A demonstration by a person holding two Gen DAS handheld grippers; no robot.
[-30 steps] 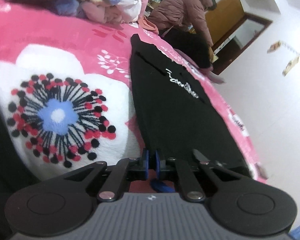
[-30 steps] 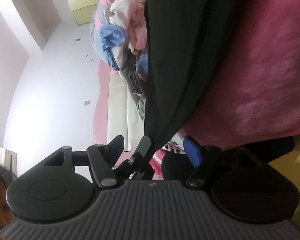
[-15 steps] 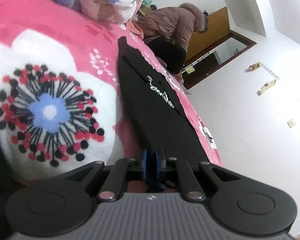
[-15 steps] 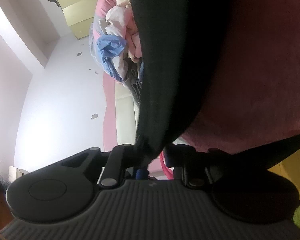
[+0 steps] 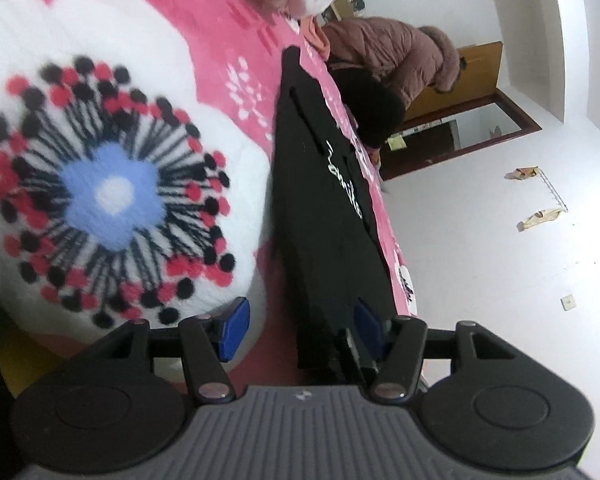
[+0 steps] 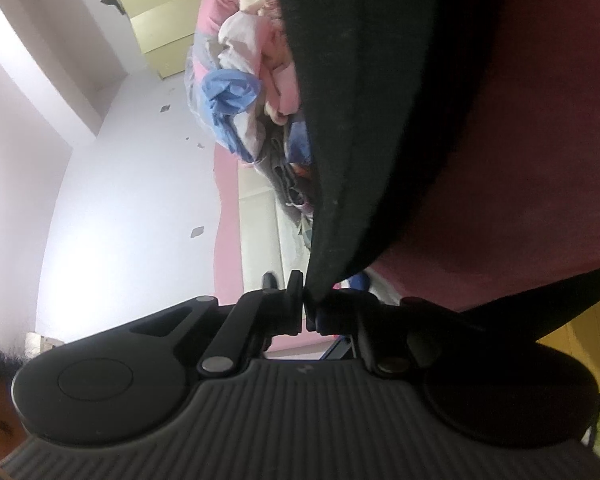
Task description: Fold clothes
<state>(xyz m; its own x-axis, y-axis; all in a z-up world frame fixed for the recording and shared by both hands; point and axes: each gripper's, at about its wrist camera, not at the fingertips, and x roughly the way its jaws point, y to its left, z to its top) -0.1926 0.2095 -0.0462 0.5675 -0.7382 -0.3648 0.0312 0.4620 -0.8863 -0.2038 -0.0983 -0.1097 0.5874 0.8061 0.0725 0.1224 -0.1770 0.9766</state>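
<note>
Left claw (image 5: 296,330), its jaws opening, has the black garment (image 5: 324,208) running straight ahead along the bed (image 5: 204,28), its near end beside our right pad. Right claw (image 6: 305,307) is clenched on a garment edge, so we judge it nearer.

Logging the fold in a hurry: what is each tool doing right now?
Left tool: jaws opening, pads off the black garment with white script.
Right tool: shut on that garment's edge.
</note>
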